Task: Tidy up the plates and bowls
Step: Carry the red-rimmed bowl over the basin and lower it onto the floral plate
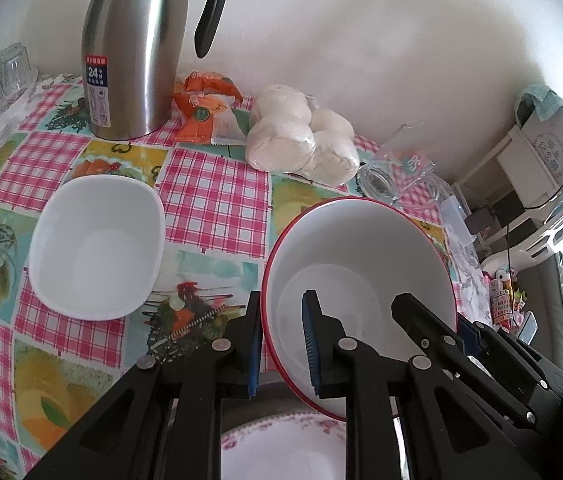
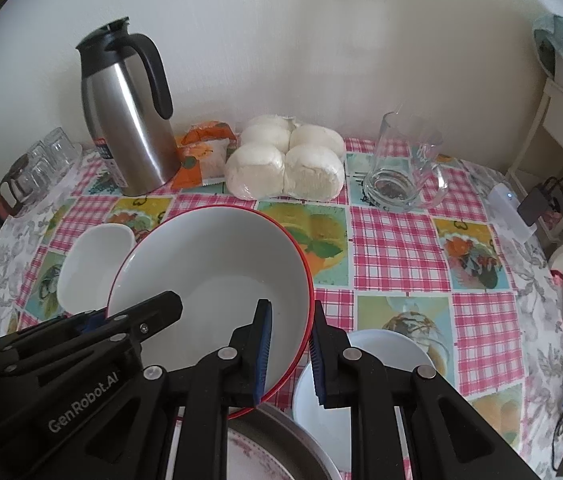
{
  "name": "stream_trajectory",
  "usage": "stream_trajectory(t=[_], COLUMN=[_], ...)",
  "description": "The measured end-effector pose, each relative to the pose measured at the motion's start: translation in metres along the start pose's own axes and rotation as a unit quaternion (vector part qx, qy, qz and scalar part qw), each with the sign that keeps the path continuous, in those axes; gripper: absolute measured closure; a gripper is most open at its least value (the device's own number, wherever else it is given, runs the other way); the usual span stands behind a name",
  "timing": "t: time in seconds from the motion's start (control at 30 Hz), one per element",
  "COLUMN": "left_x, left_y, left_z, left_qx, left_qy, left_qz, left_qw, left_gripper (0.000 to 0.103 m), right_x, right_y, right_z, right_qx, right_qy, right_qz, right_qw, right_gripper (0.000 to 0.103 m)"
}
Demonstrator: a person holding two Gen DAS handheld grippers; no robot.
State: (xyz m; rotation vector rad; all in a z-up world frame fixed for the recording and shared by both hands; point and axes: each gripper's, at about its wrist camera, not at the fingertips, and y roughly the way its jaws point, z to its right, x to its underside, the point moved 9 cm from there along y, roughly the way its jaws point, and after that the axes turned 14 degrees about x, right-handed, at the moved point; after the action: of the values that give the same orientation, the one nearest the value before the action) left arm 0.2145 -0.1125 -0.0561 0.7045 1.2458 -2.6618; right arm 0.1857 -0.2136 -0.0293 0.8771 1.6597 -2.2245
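- The red-rimmed bowl (image 1: 361, 280) is in the air above the table (image 1: 209, 200), tilted, and each claw holds it by the rim on opposite sides.
- The left claw (image 1: 281, 344) is clenched on the bowl's left rim: one pad is outside the wall and the other is inside.
- The right claw (image 2: 289, 354) is clenched on the right rim in the same way, one pad inside the bowl and one outside.
- The bowl therefore lies between the two claws, and neither hand is nearer; I judge they must move together so that it stays level.
- Directly below the bowl, at the near edge, I see a flowered plate (image 1: 281, 448) on something grey, perhaps a tray; I cannot tell exactly.
- A white plate (image 2: 385, 360) lies just right of the right claw, on the table.
- A small white bowl (image 1: 97, 244) stands on the table to the left of the held bowl, apart from it.
- My judgement: the coming move depends on where the bowl goes, left to the small bowl or down to the plates.
- Further back stand a steel jug (image 1: 137, 48), a bag of buns (image 1: 301, 136) and a glass mug (image 2: 401, 164), well apart from the bowl.
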Motion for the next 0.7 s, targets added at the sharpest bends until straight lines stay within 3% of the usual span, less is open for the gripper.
stream_trajectory(t=[0.7], left_x=[0.046], left_y=[-0.037], left_z=[0.012], left_qx=[-0.039], left_qy=[0.013], left_qz=[-0.017], left_qw=[0.999], left_gripper=[0.083], right_x=[0.049], right_y=[-0.042], right_z=[0.008], right_qx=[-0.027], right_qy=[0.043], right_qz=[-0.008], right_qw=[0.999], right_gripper=[0.083])
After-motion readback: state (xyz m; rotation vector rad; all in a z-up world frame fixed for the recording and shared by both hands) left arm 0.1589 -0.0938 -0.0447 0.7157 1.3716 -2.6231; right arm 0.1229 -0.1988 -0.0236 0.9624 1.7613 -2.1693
